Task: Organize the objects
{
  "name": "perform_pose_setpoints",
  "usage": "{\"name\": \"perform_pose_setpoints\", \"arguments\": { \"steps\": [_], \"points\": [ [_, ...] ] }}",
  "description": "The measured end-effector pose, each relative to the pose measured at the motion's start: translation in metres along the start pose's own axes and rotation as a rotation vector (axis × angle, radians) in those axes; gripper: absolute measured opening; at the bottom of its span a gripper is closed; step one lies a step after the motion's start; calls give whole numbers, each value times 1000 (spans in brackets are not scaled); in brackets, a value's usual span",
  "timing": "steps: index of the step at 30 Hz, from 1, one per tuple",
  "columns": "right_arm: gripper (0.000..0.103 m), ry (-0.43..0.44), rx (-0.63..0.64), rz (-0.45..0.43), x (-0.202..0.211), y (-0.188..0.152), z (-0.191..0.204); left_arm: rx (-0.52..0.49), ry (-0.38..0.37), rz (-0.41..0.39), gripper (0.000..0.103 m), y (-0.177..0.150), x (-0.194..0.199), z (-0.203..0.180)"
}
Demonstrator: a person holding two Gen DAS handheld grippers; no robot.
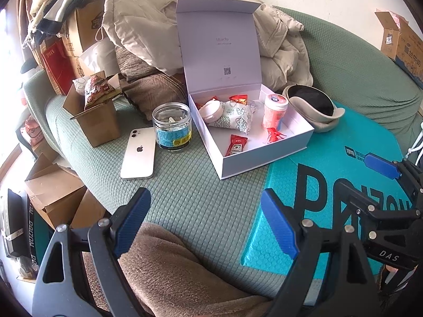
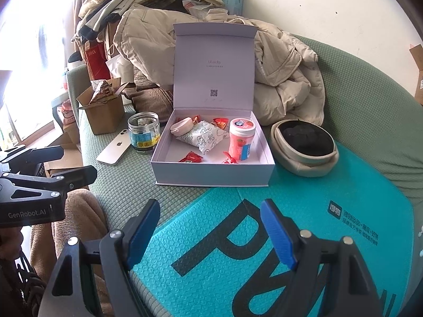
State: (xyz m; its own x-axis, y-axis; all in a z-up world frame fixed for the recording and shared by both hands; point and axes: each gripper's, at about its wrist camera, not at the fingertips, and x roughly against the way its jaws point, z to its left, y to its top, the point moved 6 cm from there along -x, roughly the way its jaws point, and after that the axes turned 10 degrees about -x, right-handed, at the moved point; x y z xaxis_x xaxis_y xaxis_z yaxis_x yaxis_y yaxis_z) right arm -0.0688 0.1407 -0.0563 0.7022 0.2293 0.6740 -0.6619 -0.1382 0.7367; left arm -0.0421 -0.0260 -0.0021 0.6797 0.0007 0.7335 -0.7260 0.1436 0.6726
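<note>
The left gripper (image 1: 205,220) hung nearest, jaws apart over a brown blanket (image 1: 169,269), holding nothing. Beyond lay a white phone (image 1: 138,153), a glass jar (image 1: 172,125) and the open white box (image 1: 264,155) of snacks. The right gripper (image 2: 210,231) gaped empty above the teal mailer (image 2: 211,251).

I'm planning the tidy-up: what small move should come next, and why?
Probably ease the left gripper toward the glass jar. It stands just outside the open white box, beside the phone, and both grippers are open and empty.
</note>
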Motion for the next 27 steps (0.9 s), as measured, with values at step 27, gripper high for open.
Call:
{"name": "perform_pose_setpoints", "arguments": {
  "steps": [27],
  "points": [
    [79, 6, 12, 21, -5, -3, 4, -6, -7, 7, 85, -5, -3, 1]
  ]
}}
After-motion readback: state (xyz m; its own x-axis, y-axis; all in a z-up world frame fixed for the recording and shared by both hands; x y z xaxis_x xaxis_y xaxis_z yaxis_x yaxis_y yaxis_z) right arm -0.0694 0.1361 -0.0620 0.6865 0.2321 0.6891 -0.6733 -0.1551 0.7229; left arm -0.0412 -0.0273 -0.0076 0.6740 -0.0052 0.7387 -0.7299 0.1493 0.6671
